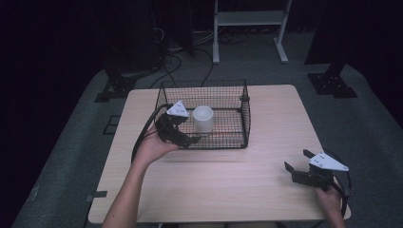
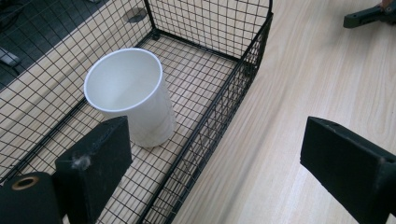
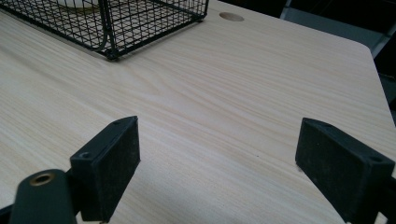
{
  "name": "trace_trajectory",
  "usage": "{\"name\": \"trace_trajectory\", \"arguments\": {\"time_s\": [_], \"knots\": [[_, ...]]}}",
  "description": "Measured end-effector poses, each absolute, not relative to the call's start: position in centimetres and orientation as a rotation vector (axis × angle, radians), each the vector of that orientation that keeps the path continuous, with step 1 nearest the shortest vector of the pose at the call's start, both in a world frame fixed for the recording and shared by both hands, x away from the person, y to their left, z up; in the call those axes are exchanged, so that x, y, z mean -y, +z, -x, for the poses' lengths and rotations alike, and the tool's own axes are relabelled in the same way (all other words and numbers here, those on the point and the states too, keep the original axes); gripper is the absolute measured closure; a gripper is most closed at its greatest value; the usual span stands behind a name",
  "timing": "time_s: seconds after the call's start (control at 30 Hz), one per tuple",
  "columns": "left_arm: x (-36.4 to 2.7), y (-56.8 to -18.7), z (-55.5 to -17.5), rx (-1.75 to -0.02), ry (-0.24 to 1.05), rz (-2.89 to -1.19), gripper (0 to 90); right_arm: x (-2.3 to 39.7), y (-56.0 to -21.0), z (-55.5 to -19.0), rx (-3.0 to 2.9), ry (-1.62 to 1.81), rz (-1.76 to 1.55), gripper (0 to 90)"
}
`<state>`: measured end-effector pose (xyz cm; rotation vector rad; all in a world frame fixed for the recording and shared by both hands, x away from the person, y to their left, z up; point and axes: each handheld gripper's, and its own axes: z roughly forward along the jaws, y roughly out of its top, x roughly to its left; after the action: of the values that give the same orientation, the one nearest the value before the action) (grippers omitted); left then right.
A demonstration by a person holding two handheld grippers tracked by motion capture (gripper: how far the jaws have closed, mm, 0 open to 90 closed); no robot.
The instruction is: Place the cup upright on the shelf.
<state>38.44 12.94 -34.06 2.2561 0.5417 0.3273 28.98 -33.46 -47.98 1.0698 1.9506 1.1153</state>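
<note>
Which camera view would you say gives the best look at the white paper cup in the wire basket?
The left gripper view: the white paper cup stands upright and close, open mouth and wall plain, inside the wire basket. The high view shows it smaller, beside the left gripper. The right gripper view catches just a pale sliver of it behind the mesh.

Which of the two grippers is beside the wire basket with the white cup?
The left gripper, at the wire basket's near left corner beside the white cup. The right gripper sits apart over bare table.
</note>
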Motion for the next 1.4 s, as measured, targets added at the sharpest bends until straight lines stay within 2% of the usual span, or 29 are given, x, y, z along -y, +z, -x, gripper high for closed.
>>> {"name": "trace_trajectory", "arguments": {"time_s": [1.4], "knots": [[-13.4, -36.8, -33.8, -0.503, 0.31, -2.249, 8.2, 33.4, -48.0, -29.0, -1.951, 1.114, -1.072, 13.1]]}}
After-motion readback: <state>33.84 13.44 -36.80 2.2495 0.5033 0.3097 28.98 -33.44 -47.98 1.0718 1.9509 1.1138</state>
